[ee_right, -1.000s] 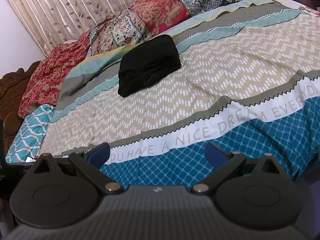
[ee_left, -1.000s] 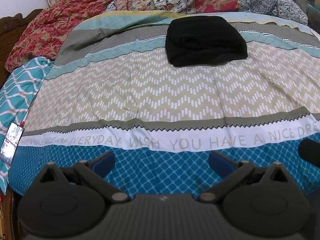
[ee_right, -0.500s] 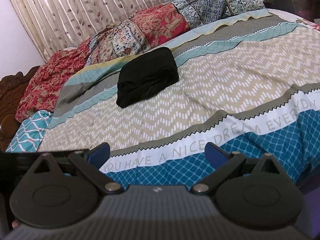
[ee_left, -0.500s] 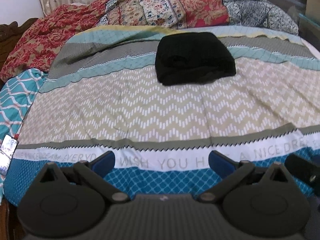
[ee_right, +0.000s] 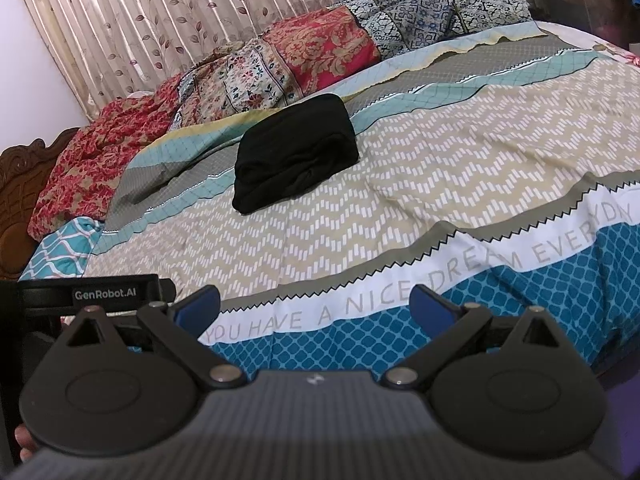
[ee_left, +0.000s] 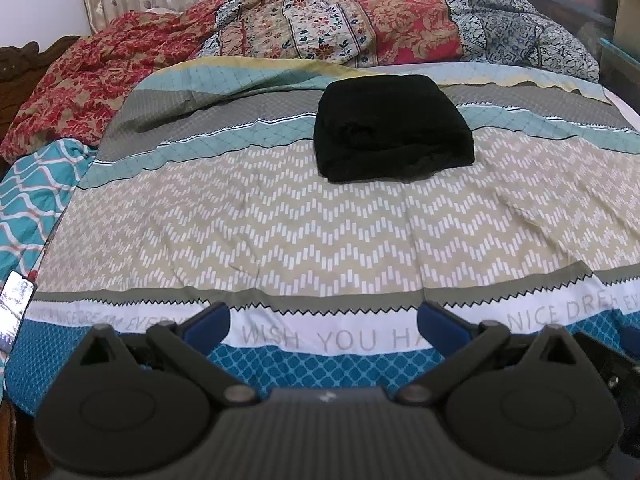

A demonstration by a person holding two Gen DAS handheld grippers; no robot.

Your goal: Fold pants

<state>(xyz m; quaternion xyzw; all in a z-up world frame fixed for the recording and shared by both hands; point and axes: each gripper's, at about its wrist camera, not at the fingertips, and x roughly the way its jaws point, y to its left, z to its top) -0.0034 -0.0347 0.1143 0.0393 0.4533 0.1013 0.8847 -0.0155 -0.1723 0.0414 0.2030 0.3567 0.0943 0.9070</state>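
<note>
Both grippers, left (ee_left: 323, 320) and right (ee_right: 316, 304), jaws apart and empty, have pulled back to the near bed (ee_left: 328, 240) edge; pants (ee_left: 390, 128) lie folded far off, job looks finished.

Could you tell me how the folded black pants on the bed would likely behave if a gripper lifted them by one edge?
The black pants look soft, folded in loose layers, so they would probably droop and unfold. They seem unlikely to slide or roll.
</note>
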